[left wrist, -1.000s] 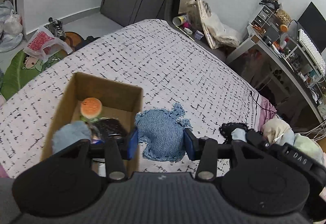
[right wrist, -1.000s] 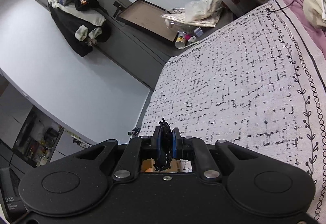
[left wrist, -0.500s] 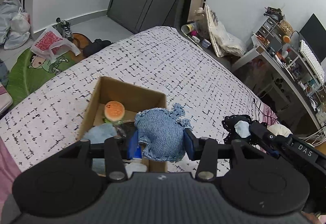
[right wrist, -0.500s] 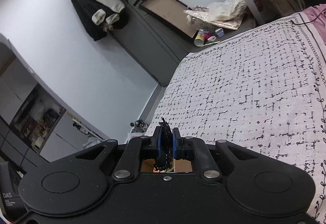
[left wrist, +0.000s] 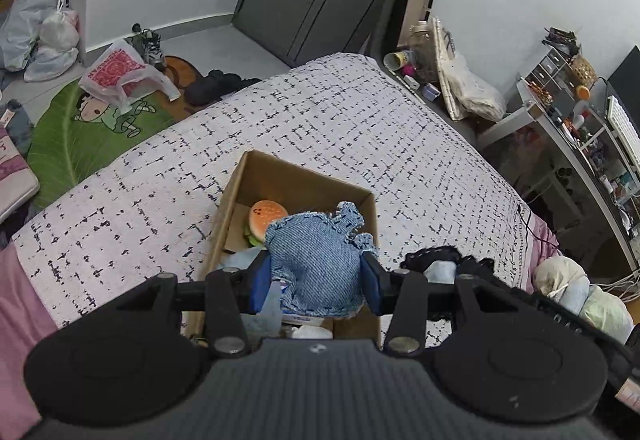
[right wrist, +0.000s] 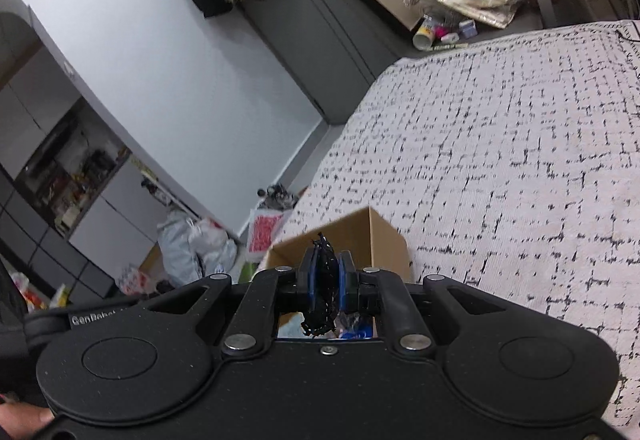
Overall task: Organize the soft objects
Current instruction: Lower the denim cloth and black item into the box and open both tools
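My left gripper (left wrist: 316, 280) has its jaws pressed against both flanks of a stuffed denim toy (left wrist: 318, 264), which hangs directly above the cardboard box (left wrist: 236, 200), over the box's near end. My right gripper (right wrist: 325, 286) is pinched nearly closed on a bit of black lace (right wrist: 322, 288), just short of the box's near edge; the rest of that piece I cannot make out.

The denim toy looks light and squashy to me, with frayed edges that would snag or slip if I took it there, so the plump middle seems the right place to hold, and a short drop should not hurt it. The lace I judge flimsy and limp; it may cling to my pads on release.

Inside the box, toward its far wall, sits a small burger toy (left wrist: 266, 216), with pale blue cloth nearer me. The box rests on a bed (left wrist: 360, 128) covered in a white spread with black dashes, a yielding surface that could let the box tip. Beyond the box's left side lies a green floor mat (left wrist: 60, 140); beyond its right, a crowded desk (left wrist: 580, 136).
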The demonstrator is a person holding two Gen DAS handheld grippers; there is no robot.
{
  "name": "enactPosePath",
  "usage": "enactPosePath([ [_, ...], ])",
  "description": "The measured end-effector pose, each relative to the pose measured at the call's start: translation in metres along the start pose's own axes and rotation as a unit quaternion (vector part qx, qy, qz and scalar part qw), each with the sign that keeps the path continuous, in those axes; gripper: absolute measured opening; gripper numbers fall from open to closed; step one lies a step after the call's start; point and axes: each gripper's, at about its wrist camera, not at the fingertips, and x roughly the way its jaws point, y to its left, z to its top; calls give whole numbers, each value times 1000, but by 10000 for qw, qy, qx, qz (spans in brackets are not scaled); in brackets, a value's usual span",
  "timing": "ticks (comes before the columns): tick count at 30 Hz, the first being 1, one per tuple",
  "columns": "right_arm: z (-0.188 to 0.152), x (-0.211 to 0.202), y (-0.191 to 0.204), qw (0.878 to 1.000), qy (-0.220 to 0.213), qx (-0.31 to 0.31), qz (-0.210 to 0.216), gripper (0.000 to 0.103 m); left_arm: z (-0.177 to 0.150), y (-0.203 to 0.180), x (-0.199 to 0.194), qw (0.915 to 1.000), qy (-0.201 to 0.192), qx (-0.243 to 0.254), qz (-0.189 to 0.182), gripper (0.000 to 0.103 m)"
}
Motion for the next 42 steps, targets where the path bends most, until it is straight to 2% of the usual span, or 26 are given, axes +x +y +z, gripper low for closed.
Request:
enactPosePath([
  [5,-10,14,9,9997,202,-137,-58,11,1,11,9,9999,84,-74,21,46],
  [8,-17,24,10,9989,372,-187,-230,13,3,19,14,9998,121,-148,45,46],
  [10,-21,31,9,9979,515,-166,-354,17,5,22,17,9997,153,-185,65,46],
  [14,-20,34,4,9977,572,-20,-371,50,7,26,21,9995,193,-224,102,46],
  [15,-20,33,4,9978,542,-8,-382,52,8,27,23,9995,201,-227,111,46],
  [26,-7,36,-27,9970,516,359,-442,52,17,12,52,9992,367,-97,119,46],
  [42,4,48,-79,9928,425,944,-605,52,24,-29,123,9964,785,246,186,46],
])
